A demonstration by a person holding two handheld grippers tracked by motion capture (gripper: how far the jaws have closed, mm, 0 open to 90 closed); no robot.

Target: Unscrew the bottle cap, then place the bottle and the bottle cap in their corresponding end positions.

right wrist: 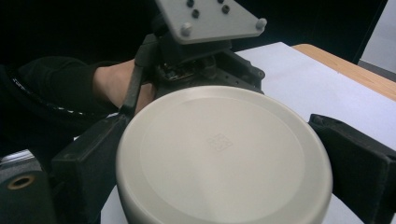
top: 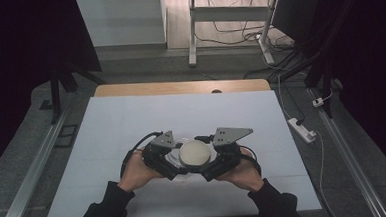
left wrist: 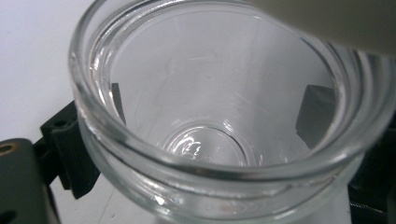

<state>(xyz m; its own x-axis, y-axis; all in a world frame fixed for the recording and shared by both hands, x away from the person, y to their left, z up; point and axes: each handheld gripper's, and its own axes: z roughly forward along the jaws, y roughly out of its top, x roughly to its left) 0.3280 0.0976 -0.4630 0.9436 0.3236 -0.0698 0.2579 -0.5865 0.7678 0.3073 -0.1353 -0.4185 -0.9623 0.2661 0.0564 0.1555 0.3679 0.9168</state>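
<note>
One clear glass jar [left wrist: 224, 116] and one round cream lid [right wrist: 224, 158] meet near the middle of the white surface [top: 131, 121], toward the person's edge, each held by one of two hand-held grippers. The left hand-held gripper [top: 159, 160] pinches the jar's sides; the right hand-held gripper [top: 219, 162], just right of the jar, clamps the lid by its rim. The lid appears partly over the jar's mouth, so this looks like capping or uncapping, and next it needs to sit level and centred.
</note>
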